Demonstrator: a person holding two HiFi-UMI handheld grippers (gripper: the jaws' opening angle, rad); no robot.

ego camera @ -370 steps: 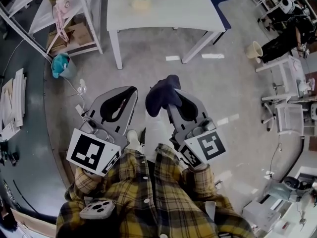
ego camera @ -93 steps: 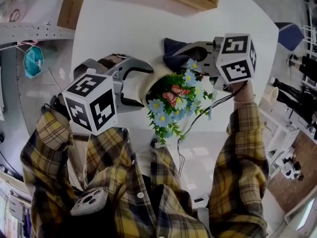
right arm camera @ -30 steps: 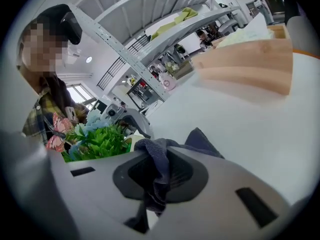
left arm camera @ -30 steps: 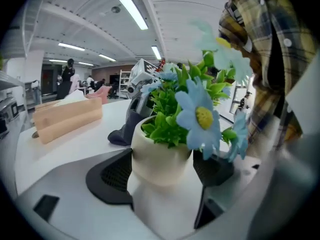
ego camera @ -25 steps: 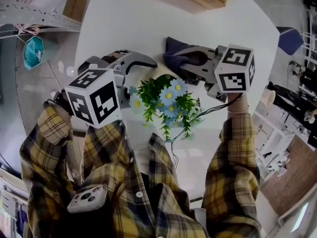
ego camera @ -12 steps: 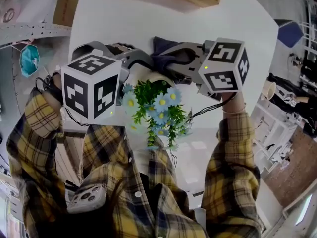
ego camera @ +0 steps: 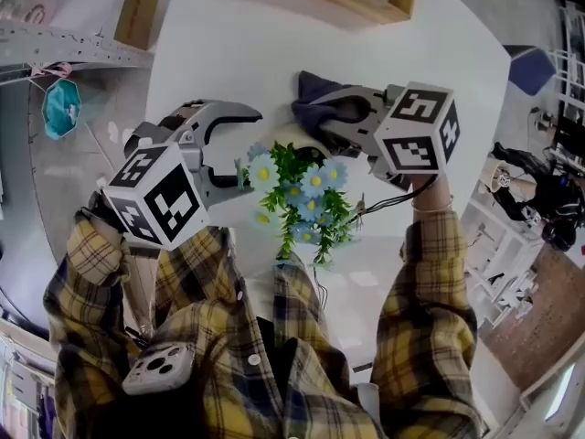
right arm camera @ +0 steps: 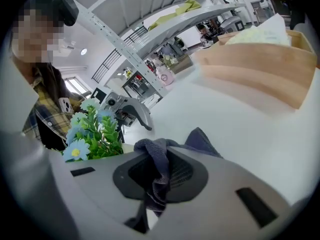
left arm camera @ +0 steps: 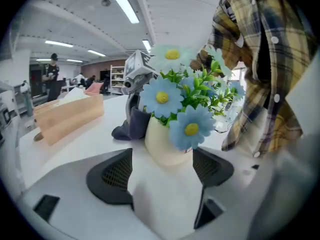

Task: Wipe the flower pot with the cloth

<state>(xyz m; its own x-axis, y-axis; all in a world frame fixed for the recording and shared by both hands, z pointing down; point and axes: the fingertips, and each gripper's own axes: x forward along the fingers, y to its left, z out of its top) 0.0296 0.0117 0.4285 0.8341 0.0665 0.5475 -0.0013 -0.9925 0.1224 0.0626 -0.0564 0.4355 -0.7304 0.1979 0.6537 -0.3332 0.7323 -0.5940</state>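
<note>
Bright, even light is thrown from ceiling strips (left arm camera: 122,4) above the left gripper (left arm camera: 162,156); edges are bent and darkened throughout, and the near jaws are blurred.

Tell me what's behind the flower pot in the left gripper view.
The dark cloth, clamped in the right gripper, sits just behind the flower pot. The pot and its blue flowers hide whether the cloth touches the pot.
</note>
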